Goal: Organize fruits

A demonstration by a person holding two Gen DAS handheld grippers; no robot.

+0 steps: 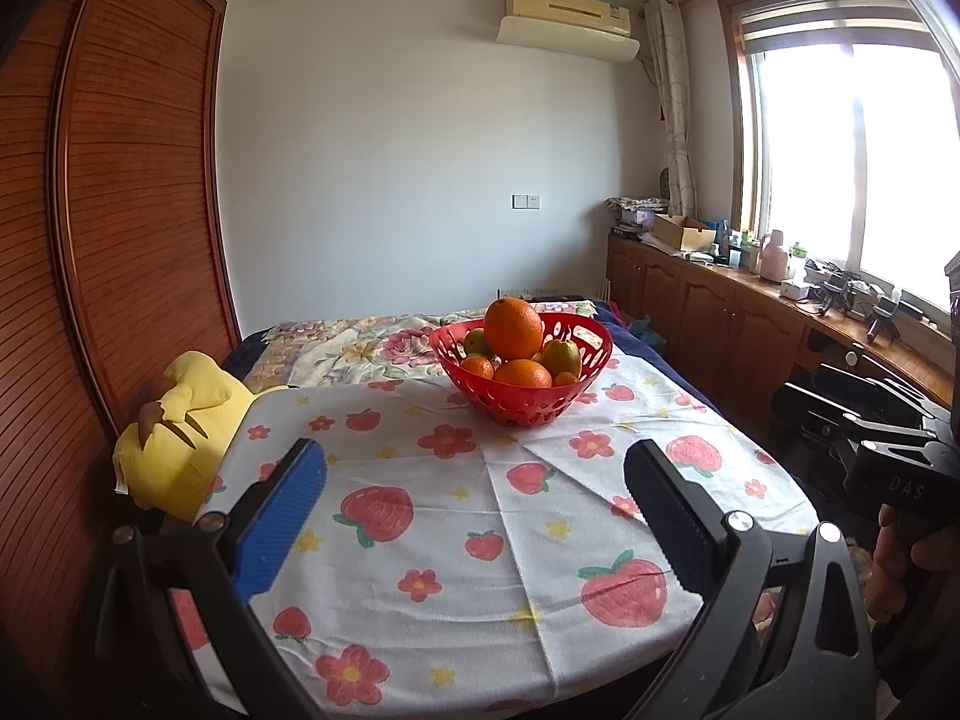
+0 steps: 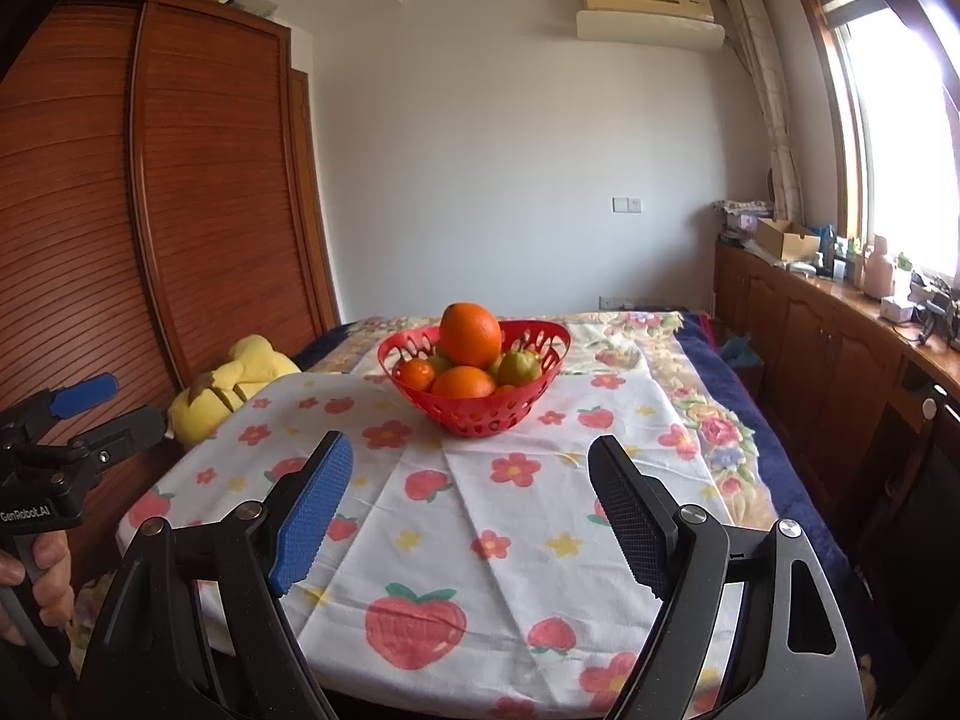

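- A white tablecloth [image 1: 480, 516] printed with strawberries and red flowers covers the table.
- A yellow plush toy [image 1: 180, 432] lies at the table's left edge, against the wardrobe.
- A tall wooden wardrobe [image 2: 198, 192] with slatted doors fills the left wall.
- A floral bedspread [image 1: 360, 342] lies on the bed beyond the table.
- A cream air conditioner [image 1: 570, 6] is mounted high on the white back wall.
- A wall socket [image 2: 627, 204] sits lower on that wall.
- A patterned curtain [image 1: 672, 108] hangs beside the bright window [image 1: 870, 168].
- Low wooden cabinets [image 2: 828, 336] run under the window, their top cluttered with a cardboard box [image 1: 684, 231], bottles and small items too small to tell.
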